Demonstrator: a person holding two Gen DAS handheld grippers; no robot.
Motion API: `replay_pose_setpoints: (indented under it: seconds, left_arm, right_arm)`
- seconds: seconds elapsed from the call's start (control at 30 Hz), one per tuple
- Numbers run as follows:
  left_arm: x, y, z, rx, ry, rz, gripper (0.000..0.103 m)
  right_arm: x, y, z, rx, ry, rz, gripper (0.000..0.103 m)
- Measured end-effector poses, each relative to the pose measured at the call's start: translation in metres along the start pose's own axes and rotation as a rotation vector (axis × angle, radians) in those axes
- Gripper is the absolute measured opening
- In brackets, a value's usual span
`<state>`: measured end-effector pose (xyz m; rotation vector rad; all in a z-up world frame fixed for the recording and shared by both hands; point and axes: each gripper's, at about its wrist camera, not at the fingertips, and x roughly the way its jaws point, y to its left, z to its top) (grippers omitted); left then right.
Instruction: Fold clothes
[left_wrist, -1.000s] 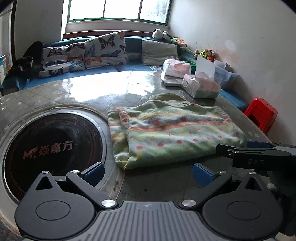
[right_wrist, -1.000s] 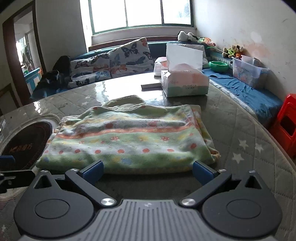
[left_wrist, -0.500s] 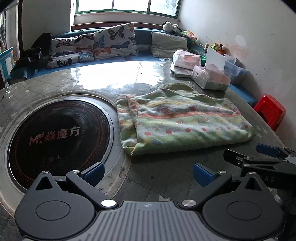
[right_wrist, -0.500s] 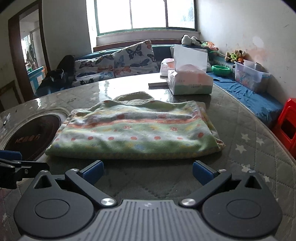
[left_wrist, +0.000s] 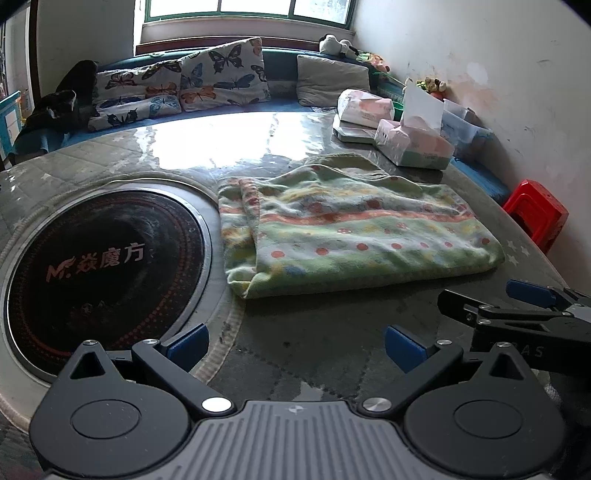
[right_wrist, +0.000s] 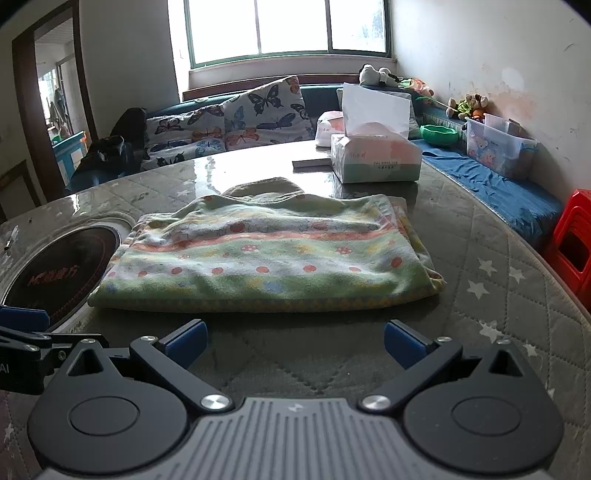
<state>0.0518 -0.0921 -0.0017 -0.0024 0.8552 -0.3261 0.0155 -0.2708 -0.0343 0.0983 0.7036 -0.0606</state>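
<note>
Evidently the folding is far along: the green towel (right_wrist: 266, 254), striped and dotted in orange, lies flat on the quilted tabletop (right_wrist: 498, 280) as a neat doubled rectangle, its folded edge toward the cameras and its layered ends showing at the left in the left wrist view. It sits just beside the round black cooktop (left_wrist: 96, 266) set into the tabletop, clear of it, probably so the cloth has a flat bed under it. A smaller olive cloth (right_wrist: 264, 186) peeks out from behind its far edge.

Both tongs are spread wide and hold nothing. The right tongs (right_wrist: 295, 338) hover near the towel's near edge, centred on it; the left tongs (left_wrist: 295, 343) hang near its left corner, partly over the cooktop rim. Held low, open and side by side like this, they look either ready for another fold or done with it; I cannot tell which. A tissue box (right_wrist: 375, 158) stands beyond the towel, well out of the way.
</note>
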Motion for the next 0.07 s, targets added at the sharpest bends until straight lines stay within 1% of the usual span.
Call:
replay_pose_setpoints:
  seconds: [0.07]
  left_arm:
    - [0.0003,-0.0005,-0.0002,-0.001,0.001,-0.002,0.103]
  right_arm:
    - [0.0000,-0.0003,0.0000,0.001,0.002,-0.001,0.103]
